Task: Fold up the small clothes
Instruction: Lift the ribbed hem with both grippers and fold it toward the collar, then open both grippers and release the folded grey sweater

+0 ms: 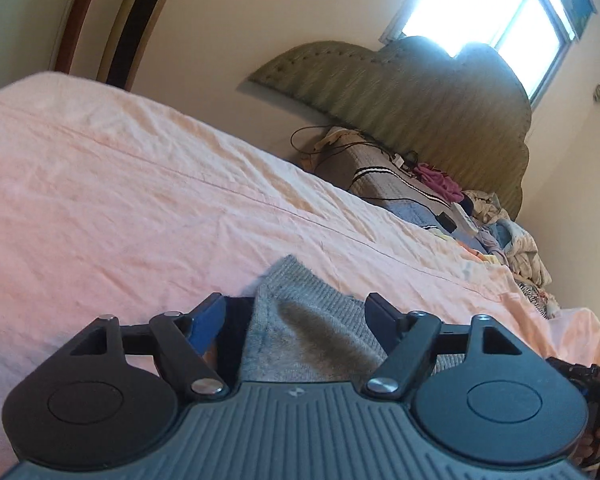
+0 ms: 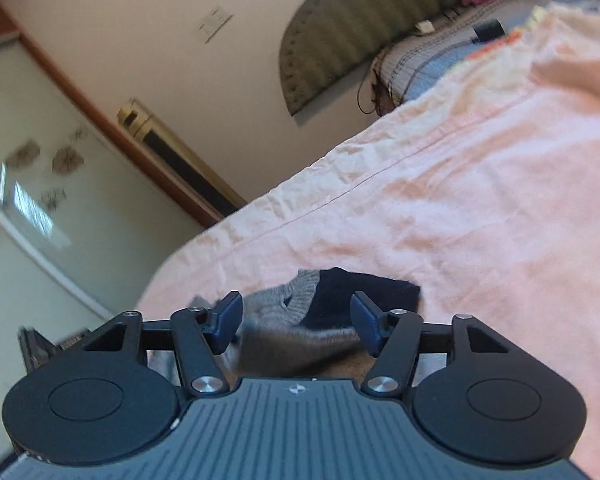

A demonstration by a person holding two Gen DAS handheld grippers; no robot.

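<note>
On the wrinkled pink bedsheet (image 1: 140, 184), your left gripper (image 1: 296, 312) and right gripper (image 2: 296, 320) hung with jaws apart over the grey ribbed knit garment (image 1: 308, 320).

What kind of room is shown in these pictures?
Most likely a bedroom in a home: a bed with a pink sheet, a padded headboard against the wall, and a pile of clothes near it.

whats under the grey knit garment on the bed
The grey knit garment lies on the pink bedsheet, partly overlapping a dark navy piece. How far the navy piece runs beneath it is covered.
</note>
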